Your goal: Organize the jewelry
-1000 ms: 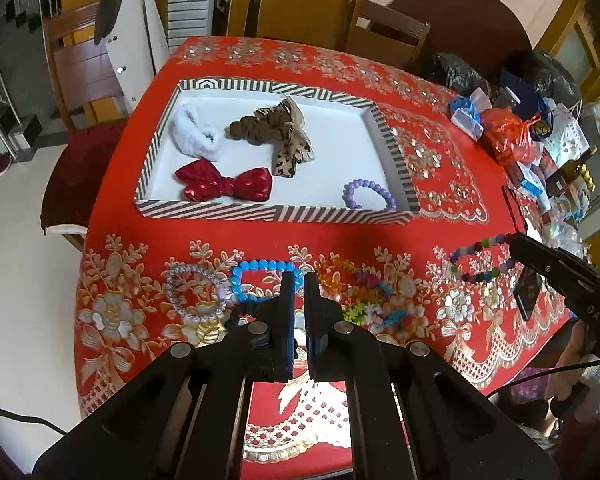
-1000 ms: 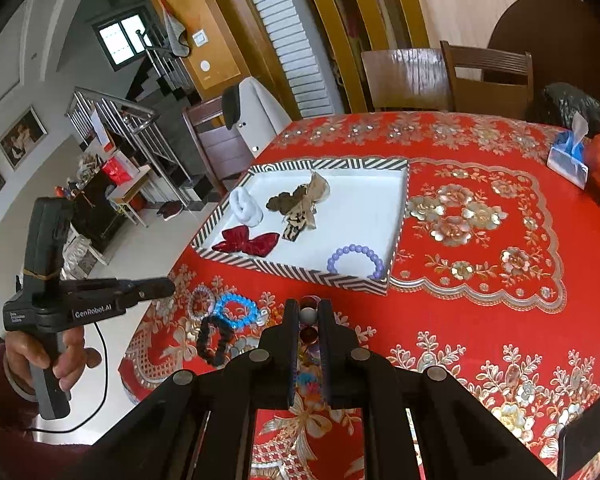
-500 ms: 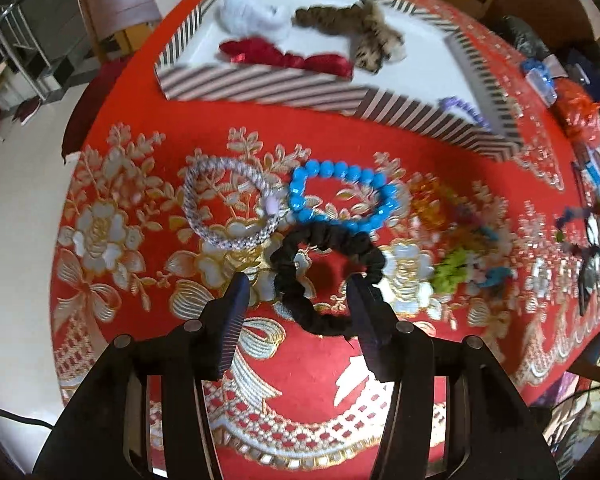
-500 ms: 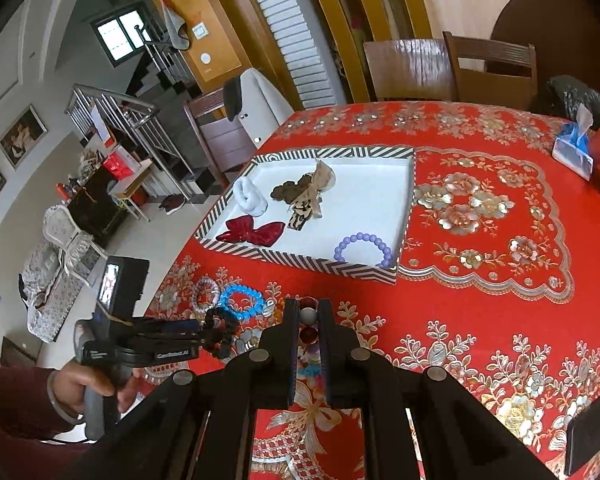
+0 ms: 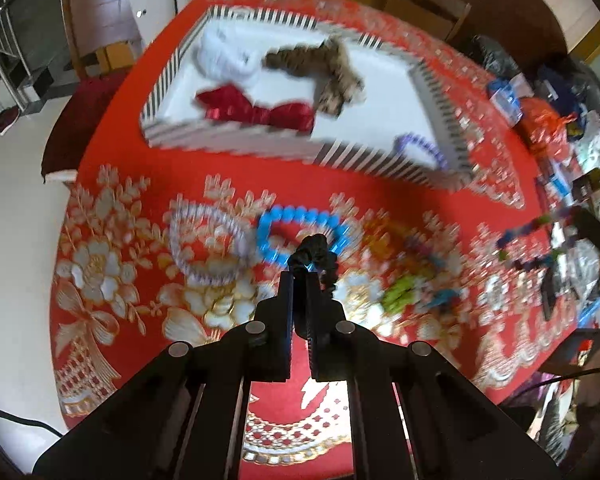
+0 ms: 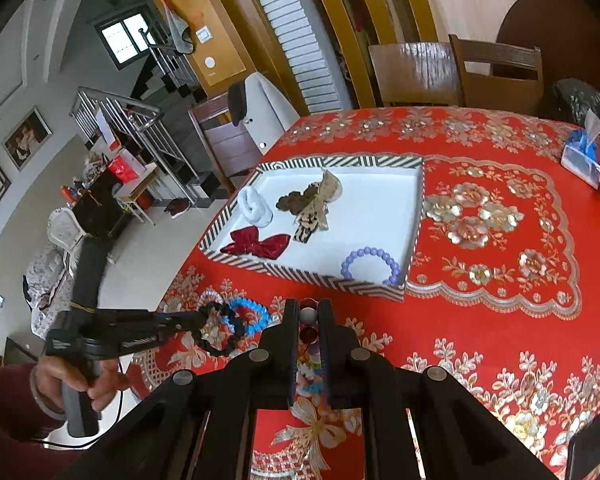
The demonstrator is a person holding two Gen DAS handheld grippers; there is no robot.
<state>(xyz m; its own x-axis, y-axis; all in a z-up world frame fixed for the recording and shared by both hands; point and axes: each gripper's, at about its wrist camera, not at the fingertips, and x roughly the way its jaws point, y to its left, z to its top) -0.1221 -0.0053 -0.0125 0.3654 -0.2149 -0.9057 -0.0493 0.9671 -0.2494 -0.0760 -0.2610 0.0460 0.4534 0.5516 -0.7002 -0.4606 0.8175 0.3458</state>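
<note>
Left claw (image 5: 300,270) is pinching the black scrunchie (image 5: 318,254), lifted off the red counter (image 5: 140,280), the blue bead bracelet (image 5: 300,232) just past it at twelve o'clock. Right claw (image 6: 309,312) is pressed nearly together on colored beads (image 6: 309,324). Striped tray (image 6: 312,274) at twelve o'clock holds the purple bracelet (image 6: 370,266) and red bow (image 6: 258,242).

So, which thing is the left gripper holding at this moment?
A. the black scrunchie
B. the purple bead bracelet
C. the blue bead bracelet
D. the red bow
A: the left gripper is shut on the black scrunchie, which hangs from its tip above the tablecloth, while the blue bead bracelet lies on the cloth and the red bow and purple bead bracelet lie in the striped tray.
</note>
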